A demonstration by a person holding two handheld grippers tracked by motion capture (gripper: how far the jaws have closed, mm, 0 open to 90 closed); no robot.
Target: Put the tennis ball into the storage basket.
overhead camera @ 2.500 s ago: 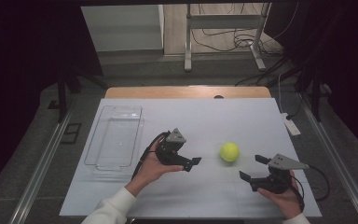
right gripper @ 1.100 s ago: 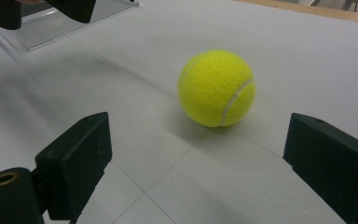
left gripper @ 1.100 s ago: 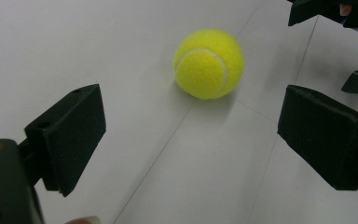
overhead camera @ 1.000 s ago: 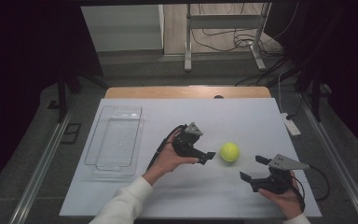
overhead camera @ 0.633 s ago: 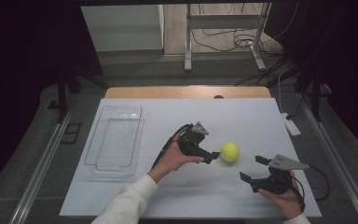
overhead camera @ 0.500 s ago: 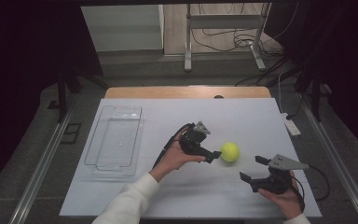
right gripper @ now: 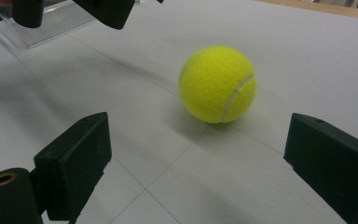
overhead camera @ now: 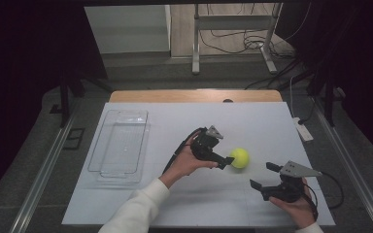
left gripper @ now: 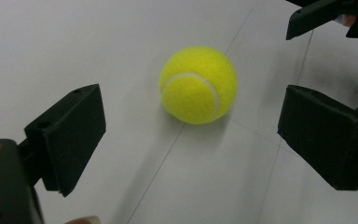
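A yellow tennis ball [overhead camera: 240,158] rests on the white table, right of centre. My left gripper [overhead camera: 222,156] is just left of it, open, its jaws pointing at the ball. In the left gripper view the ball [left gripper: 198,85] lies a little ahead of the open left gripper [left gripper: 192,133], between the lines of the two jaws and touching neither. My right gripper [overhead camera: 263,175] rests open at the front right, aimed at the ball from the near side. In the right gripper view the ball [right gripper: 218,84] sits ahead of the wide-open right gripper [right gripper: 196,151].
A clear plastic tray [overhead camera: 119,177] stands empty on the left of the table. A white power strip [overhead camera: 303,130] lies at the table's right edge. Bare white surface [overhead camera: 194,204] runs along the front. The left gripper [right gripper: 107,9] shows beyond the ball.
My left gripper has travelled right and a little away from the person, closing in on the ball. The ball and the right gripper have stayed in place.
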